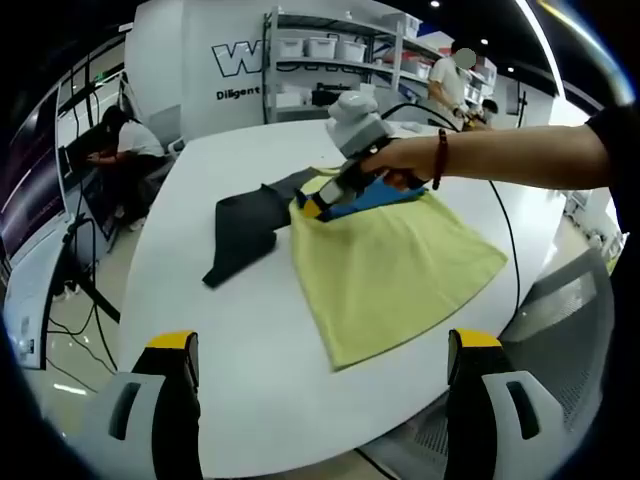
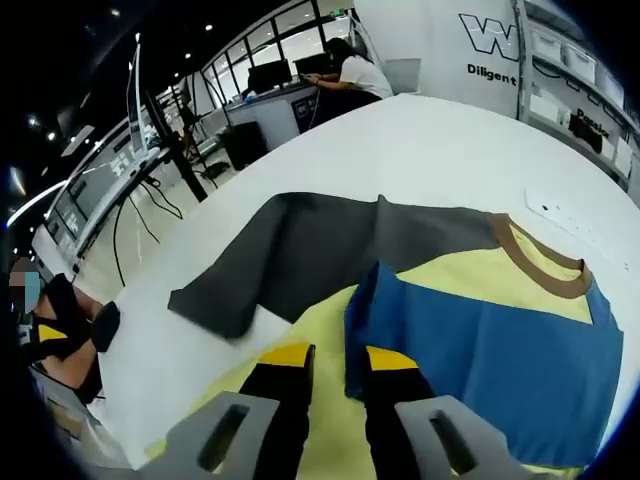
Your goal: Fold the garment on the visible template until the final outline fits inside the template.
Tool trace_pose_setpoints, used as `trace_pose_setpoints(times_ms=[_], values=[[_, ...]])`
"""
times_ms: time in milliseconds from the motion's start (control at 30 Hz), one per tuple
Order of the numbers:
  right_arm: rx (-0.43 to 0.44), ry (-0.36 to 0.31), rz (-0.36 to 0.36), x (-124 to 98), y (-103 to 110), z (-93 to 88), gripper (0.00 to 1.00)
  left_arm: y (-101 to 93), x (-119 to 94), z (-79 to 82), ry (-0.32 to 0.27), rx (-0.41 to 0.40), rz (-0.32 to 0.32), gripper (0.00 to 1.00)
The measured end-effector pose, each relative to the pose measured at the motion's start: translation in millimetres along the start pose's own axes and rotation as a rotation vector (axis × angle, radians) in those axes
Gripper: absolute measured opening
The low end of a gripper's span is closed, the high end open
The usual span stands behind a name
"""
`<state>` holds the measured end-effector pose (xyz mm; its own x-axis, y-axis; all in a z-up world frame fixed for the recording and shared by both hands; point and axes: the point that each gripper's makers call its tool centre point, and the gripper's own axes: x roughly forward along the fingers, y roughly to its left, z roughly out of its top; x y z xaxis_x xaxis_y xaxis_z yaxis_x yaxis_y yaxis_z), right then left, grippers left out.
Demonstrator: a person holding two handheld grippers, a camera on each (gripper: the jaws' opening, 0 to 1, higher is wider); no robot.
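A yellow T-shirt (image 1: 400,270) with dark grey sleeves (image 1: 245,235) and a brown collar (image 2: 540,258) lies flat on the white table (image 1: 220,340). A blue template sheet (image 2: 480,340) rests on its chest. A hand holds my right gripper (image 1: 312,207) at the shirt's shoulder, by the template (image 1: 385,196). In the right gripper view its jaws (image 2: 337,358) stand nearly together, with the template's left edge running between them. My left gripper (image 1: 322,350) hangs open at the table's near edge, away from the shirt. The left grey sleeve (image 2: 290,260) spreads sideways.
A black cable (image 1: 512,235) crosses the table's right side, beside a grey chair (image 1: 570,320). Shelves with white bins (image 1: 330,50) stand behind, and people sit at desks (image 1: 125,140) to the left. A small white item (image 2: 560,215) lies past the collar.
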<state>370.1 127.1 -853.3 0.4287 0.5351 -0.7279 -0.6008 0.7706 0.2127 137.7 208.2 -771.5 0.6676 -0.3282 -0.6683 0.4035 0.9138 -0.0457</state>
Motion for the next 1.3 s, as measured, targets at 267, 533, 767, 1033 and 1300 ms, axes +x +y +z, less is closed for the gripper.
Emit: trace_pose_setpoints(times_ms=[267,533,767,1033,1300], values=[[0.004,-0.073,0.032,-23.3,-4.0,10.5,0.45,-2.7,-0.3,2.4,0.0,0.012,-0.002,0.99],[0.027,-0.113,-0.034,-60.4,-41.1,11.2,0.56,-2.8,-3.0,10.0,-0.026,0.008,0.011,0.99],[0.062,-0.134,-0.086,-88.9,-78.2,7.1,0.57,-6.0,-4.2,14.1,-0.032,0.016,0.014,0.99],[0.089,-0.137,-0.146,-115.3,-112.2,-10.4,0.55,-13.1,-4.6,25.5,-0.067,0.034,0.017,0.99],[0.227,-0.131,-0.185,-140.1,-146.6,-37.2,0.47,-21.7,-0.5,24.9,-0.051,0.061,-0.013,0.99]])
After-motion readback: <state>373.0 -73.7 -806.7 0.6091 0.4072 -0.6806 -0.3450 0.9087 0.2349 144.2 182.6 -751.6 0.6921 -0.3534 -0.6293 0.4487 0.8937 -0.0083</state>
